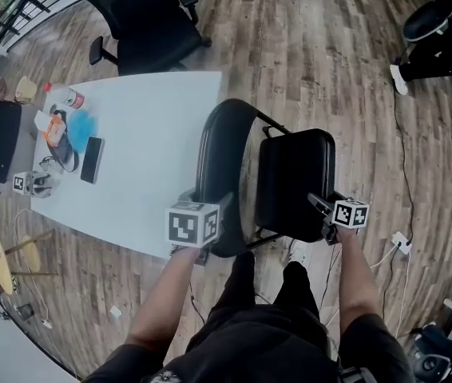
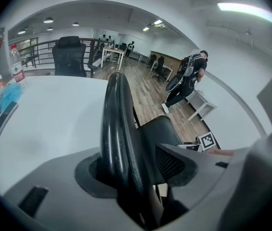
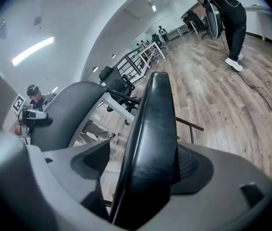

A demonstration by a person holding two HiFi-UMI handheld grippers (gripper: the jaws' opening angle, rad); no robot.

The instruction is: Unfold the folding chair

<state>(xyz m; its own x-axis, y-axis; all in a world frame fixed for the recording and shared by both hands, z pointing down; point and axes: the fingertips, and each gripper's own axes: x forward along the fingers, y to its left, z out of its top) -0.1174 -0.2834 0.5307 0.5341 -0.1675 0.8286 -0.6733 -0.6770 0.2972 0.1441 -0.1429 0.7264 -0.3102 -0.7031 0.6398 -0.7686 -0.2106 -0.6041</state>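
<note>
The black folding chair stands between me and the white table, partly spread. Its looped backrest is on the left and its padded seat on the right. My left gripper straddles the backrest rim; the rim lies against the left pad, with a small gap to the right pad, so the jaws are open. My right gripper straddles the seat's edge. The right pad is at the seat and floor shows through beside the left pad, so these jaws are open too.
The white table is directly behind the chair, with a phone, a water bottle and blue cloth on it. A black office chair stands beyond. A person stands at the right; a cable and power strip lie on the floor.
</note>
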